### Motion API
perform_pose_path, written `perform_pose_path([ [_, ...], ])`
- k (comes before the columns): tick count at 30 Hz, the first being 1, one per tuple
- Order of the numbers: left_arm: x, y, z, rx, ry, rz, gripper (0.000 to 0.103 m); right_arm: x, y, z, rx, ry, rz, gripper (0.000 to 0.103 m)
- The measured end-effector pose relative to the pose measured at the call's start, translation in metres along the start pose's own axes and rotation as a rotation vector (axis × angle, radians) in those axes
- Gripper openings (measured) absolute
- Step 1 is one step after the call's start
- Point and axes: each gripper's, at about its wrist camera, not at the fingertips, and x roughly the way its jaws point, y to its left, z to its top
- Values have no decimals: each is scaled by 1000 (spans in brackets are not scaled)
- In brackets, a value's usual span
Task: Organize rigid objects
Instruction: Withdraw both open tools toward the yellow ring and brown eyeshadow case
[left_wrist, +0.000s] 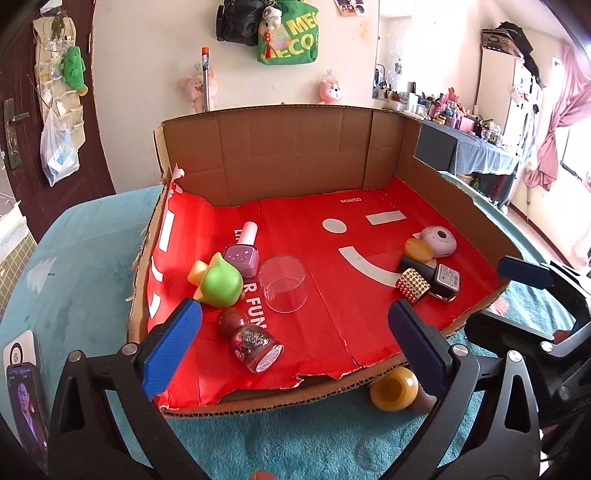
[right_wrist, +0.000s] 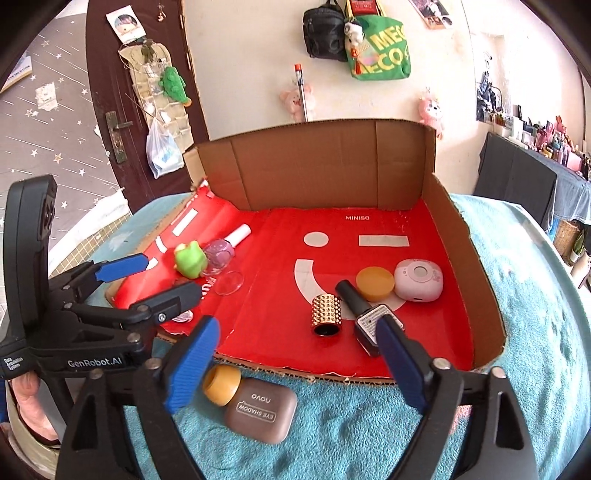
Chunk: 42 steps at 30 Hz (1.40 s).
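A cardboard tray (left_wrist: 476, 229) with a red floor lies on a teal cloth. On its left are a green frog toy (left_wrist: 218, 286), a purple polish bottle (left_wrist: 244, 254), a clear round cup (left_wrist: 283, 283) and a red glitter bottle (left_wrist: 251, 341). On its right are a gold studded tube (right_wrist: 325, 314), a black bottle (right_wrist: 364, 319), an amber disc (right_wrist: 375, 282) and a pink round case (right_wrist: 418, 280). Outside the front edge lie a yellow cap (right_wrist: 221, 384) and a brown eye-shadow case (right_wrist: 260, 411). My left gripper (left_wrist: 295, 350) is open over the front left. My right gripper (right_wrist: 295, 365) is open above the front edge.
The tray (right_wrist: 461, 236) has tall back and right walls and a torn low front edge. A phone (left_wrist: 27, 402) lies at the table's left. A door, hanging bags and plush toys are on the wall behind; a cluttered shelf stands at far right.
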Motion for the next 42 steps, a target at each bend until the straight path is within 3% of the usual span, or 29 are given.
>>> perform_pose_path([
  [17, -29, -2, -29, -25, 1, -38, 103, -33, 14, -22, -35, -75, 1, 103],
  [31, -27, -12, -56, -38, 56, -72, 103, -32, 6, -52, -10, -24, -8, 103],
  [42, -17, -9, -60, -55, 87, -58, 103, -6, 11, -69, -60, 67, -60, 103],
])
